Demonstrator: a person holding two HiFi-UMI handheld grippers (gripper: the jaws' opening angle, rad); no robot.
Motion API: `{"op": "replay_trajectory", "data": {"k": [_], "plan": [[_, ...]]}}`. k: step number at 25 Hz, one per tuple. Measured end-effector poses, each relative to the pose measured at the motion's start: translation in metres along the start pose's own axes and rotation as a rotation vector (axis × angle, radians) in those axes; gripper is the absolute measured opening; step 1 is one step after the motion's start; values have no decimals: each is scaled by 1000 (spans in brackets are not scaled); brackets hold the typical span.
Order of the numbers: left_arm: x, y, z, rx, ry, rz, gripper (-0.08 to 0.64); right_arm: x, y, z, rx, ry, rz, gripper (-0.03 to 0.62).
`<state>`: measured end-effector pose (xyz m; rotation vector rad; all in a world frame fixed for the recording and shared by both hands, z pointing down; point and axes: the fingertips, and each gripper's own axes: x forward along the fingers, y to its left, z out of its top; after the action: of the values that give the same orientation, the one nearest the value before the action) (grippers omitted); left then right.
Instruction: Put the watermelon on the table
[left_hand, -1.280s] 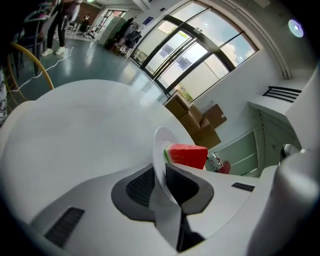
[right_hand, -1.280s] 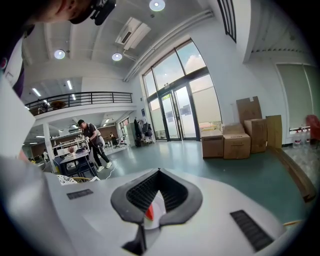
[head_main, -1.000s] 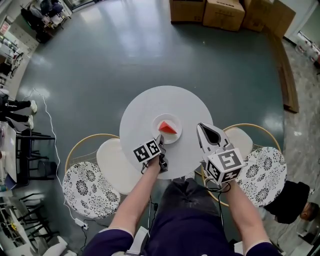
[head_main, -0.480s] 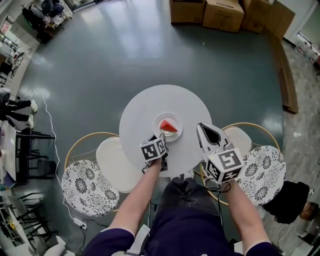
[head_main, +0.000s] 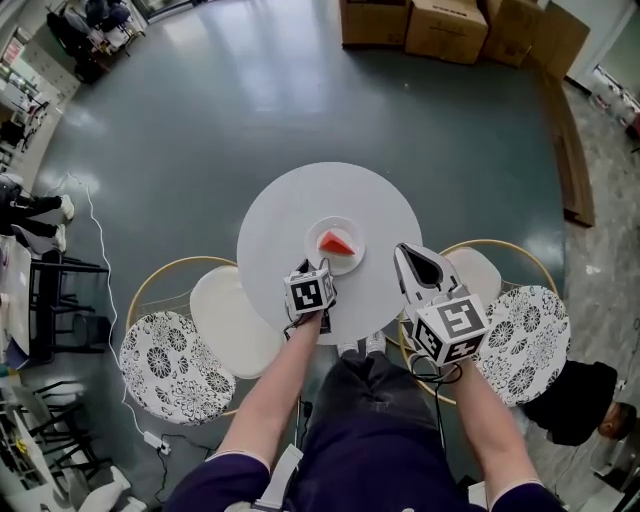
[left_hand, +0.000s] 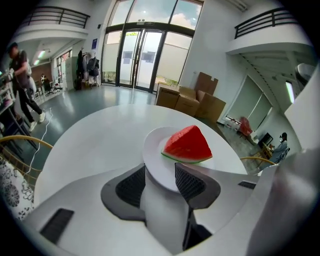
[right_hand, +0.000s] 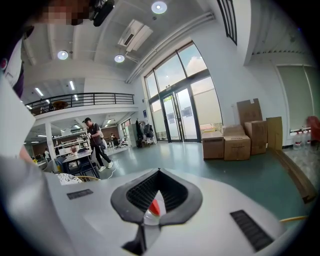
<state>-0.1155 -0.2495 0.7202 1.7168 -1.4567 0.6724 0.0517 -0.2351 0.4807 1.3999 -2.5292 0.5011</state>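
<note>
A red watermelon wedge (head_main: 336, 243) with a green rind lies on a small white plate (head_main: 347, 260), which rests on the round white table (head_main: 280, 215). My left gripper (head_main: 317, 270) points down at the plate's near rim. In the left gripper view the watermelon (left_hand: 187, 145) sits on the plate (left_hand: 155, 160). The plate's near edge reaches in between the dark pads (left_hand: 131, 186) of the left gripper (left_hand: 160, 176); its jaws have just been opening and stand wide. My right gripper (head_main: 404, 254) hovers at the table's right edge with its tips together, and the watermelon (right_hand: 155, 205) shows through the gap between its pads.
Two wire-framed chairs flank me, with floral cushions (head_main: 172, 375) (head_main: 527, 342) and white seats (head_main: 232, 320) (head_main: 478, 273). Cardboard boxes (head_main: 445, 25) stand on the far floor. A person (left_hand: 21, 75) walks at the left by some desks.
The left gripper has rolled about its own line while staying at the plate's near rim. The plate with the watermelon stays on the table. The right gripper has hardly shifted.
</note>
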Motion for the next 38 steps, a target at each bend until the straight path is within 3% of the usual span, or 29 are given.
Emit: {"op": "replay_trajectory", "data": {"k": [7, 14, 20, 28, 32, 34, 38], "plan": [[-23, -1, 11, 37, -43, -25, 172, -6, 6, 3, -1, -12, 17, 5], [-79, -26, 43, 192, -171, -108, 170, -12, 14, 23, -23, -49, 52, 5], [-146, -61, 65, 331, -280, -228, 170, -11, 30, 39, -50, -74, 93, 5], [-222, -94, 95, 350, -446, -338, 169, -16, 57, 57, -85, -101, 184, 5], [-255, -105, 104, 400, -518, -347, 166, -21, 72, 69, -113, -124, 230, 5], [-268, -108, 106, 408, -540, -355, 111, -25, 79, 78, -122, -142, 247, 5], [-288, -112, 110, 397, -573, -365, 71, -29, 89, 94, -132, -174, 277, 5]]}}
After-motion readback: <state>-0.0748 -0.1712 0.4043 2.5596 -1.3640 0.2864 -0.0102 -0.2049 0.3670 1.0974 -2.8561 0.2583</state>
